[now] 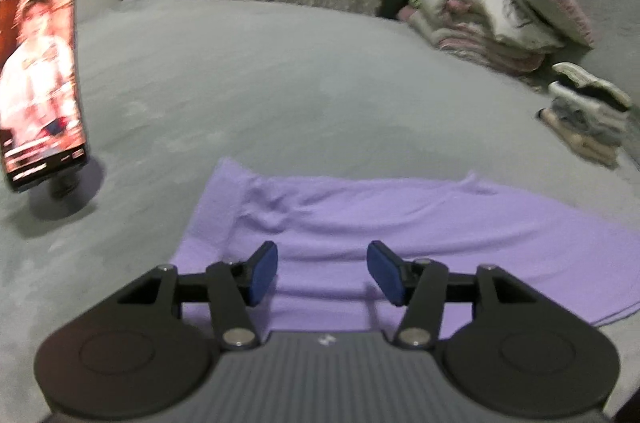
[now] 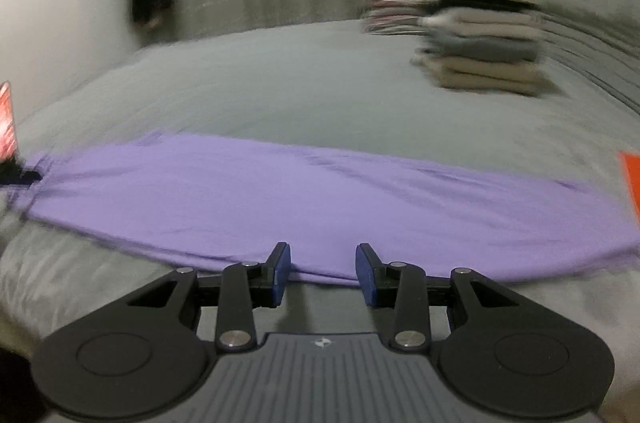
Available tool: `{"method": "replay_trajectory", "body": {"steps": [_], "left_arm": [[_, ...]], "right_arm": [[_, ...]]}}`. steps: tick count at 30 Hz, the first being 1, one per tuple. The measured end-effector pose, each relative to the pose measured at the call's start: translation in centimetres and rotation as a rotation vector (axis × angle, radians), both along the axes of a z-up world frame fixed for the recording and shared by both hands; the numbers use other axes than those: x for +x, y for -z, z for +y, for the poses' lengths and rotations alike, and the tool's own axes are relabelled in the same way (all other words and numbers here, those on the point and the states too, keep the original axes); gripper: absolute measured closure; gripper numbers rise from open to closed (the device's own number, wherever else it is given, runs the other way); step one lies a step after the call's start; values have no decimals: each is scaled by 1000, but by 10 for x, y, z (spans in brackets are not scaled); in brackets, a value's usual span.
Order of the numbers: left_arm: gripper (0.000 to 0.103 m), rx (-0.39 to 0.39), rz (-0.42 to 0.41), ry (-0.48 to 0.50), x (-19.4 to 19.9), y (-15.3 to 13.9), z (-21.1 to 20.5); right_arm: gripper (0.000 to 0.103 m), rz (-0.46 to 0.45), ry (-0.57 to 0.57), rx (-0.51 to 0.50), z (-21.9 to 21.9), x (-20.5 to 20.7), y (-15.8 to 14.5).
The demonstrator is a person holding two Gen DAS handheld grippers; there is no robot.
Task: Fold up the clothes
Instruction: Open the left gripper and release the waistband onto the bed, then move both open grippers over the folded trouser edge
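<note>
While the left gripper (image 1: pixel 322 273) and right gripper (image 2: pixel 323 275) hover, fingers apart and empty, the garment (image 2: pixel 280 199) lies flat on the bed (image 1: pixel 280 83): light, limp; best pinched at its near edge.

the left gripper (image 1: pixel 322 273) has black linkage arms, silver pivot screws, and blue pads (image 1: pixel 264 273). two round black discs sit at 4 and 8 o'clock beside a grey ribbed housing with a small white logo. the right gripper (image 2: pixel 322 273) looks identical, its blue pads (image 2: pixel 280 273) narrower.
</note>
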State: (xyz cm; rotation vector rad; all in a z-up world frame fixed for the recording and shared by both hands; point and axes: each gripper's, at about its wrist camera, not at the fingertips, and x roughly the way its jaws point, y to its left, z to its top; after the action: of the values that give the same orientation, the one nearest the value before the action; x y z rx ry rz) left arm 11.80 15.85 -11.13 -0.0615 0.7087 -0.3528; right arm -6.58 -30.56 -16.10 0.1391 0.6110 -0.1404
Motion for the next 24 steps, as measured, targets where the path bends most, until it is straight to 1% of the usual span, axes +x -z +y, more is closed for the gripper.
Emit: {"method": "replay_trajectory", "body": {"steps": [4,7,11,15,19,21,24], "left_arm": [[51,-54,-8,61,2,-3,-22],[50,-74,-8,115,3,-5,-40],[46,-55,-20,161,4,-6,-65],[44,-37,-11,178,9,-2,-81],[43,-24,8,165,16,2,-89],[43,-20,23,154,18,5,-89],[43,-21,27,147,18,6,-88]], "right_arm": [[65,-40,183,99,-35,-22,-4],[65,-54,283,147,-54,-36,4],[67,-107,330,196,-70,-54,11],[67,-130,397,214,-80,-66,9],[67,-148,473,252,-93,-69,8],[67,-151,508,308,-99,-70,9],[67,-146,549,358,-105,-68,8]]}}
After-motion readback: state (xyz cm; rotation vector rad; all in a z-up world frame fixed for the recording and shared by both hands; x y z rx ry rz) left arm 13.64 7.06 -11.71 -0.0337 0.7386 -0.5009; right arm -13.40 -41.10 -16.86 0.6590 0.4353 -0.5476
